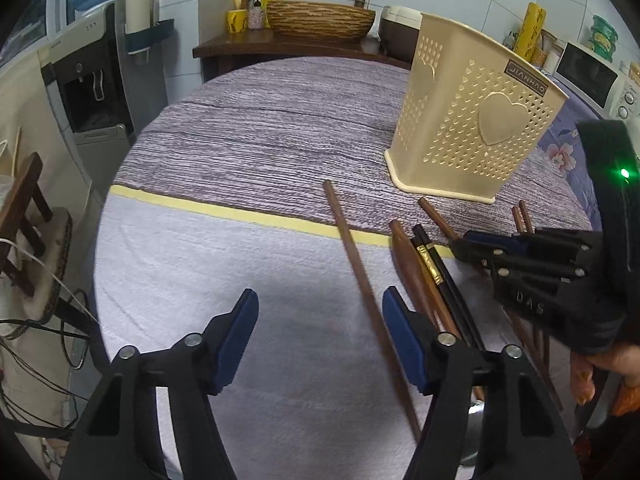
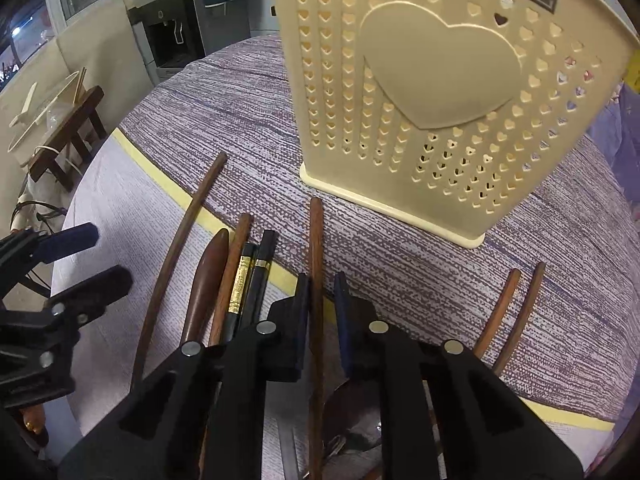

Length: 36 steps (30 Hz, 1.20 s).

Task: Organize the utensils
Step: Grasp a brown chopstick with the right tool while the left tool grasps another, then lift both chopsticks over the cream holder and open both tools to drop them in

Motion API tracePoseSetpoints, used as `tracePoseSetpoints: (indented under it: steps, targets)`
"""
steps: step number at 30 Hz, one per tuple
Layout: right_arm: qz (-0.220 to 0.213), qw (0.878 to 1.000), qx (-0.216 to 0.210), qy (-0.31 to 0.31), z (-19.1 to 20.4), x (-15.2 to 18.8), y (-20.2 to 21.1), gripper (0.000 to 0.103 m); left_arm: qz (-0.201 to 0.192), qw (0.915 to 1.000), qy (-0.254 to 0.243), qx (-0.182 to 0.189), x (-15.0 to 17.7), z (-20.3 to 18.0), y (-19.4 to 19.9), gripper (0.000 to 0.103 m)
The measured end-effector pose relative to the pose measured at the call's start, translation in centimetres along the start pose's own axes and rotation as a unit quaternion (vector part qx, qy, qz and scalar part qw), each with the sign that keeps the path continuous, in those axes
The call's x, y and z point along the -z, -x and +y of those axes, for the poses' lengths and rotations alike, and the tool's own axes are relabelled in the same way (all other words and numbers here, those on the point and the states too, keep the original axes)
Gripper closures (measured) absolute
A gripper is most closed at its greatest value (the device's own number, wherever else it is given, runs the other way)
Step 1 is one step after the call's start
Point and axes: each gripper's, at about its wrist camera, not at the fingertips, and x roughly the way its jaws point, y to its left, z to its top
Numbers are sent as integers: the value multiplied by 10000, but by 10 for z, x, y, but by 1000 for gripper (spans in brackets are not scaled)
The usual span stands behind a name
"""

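A cream perforated utensil holder (image 1: 468,120) with heart reliefs stands on the round table; it fills the upper right wrist view (image 2: 432,92). Several brown wooden chopsticks (image 1: 360,280), black gold-banded chopsticks (image 2: 250,284) and a wooden spoon handle (image 2: 206,288) lie in front of it. My right gripper (image 2: 322,304) straddles one brown chopstick (image 2: 316,264), its jaws narrowed close around it, low over the table. My left gripper (image 1: 320,320) is open and empty, just left of the long chopstick.
The table has a purple striped cloth (image 1: 260,128) with a yellow band (image 1: 240,212). A water dispenser (image 1: 92,92) and a wooden chair (image 1: 24,208) stand at the left. A sideboard with a woven basket (image 1: 320,20) stands behind. A microwave (image 1: 592,76) is at the right.
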Motion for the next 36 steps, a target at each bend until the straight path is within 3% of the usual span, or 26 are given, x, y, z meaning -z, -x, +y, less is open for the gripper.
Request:
tracePoseSetpoints:
  steps: [6, 19, 23, 30, 36]
  targets:
    - [18, 10000, 59, -68, 1, -1, 0, 90, 273, 9993, 3, -237, -17, -15, -28, 59]
    - [18, 9999, 38, -142, -7, -5, 0, 93, 347, 9960, -53, -820, -47, -24, -54, 73]
    - [-20, 9999, 26, -150, -7, -7, -1, 95, 326, 9952, -53, -921, -48, -24, -54, 91]
    - [-238, 9993, -129, -248, -13, -3, 5, 95, 281, 9962, 49, -825, -47, -22, -53, 94]
    - [-787, 9965, -188, -221, -18, 2, 43, 95, 13, 9983, 161, -559, -50, -18, -32, 95]
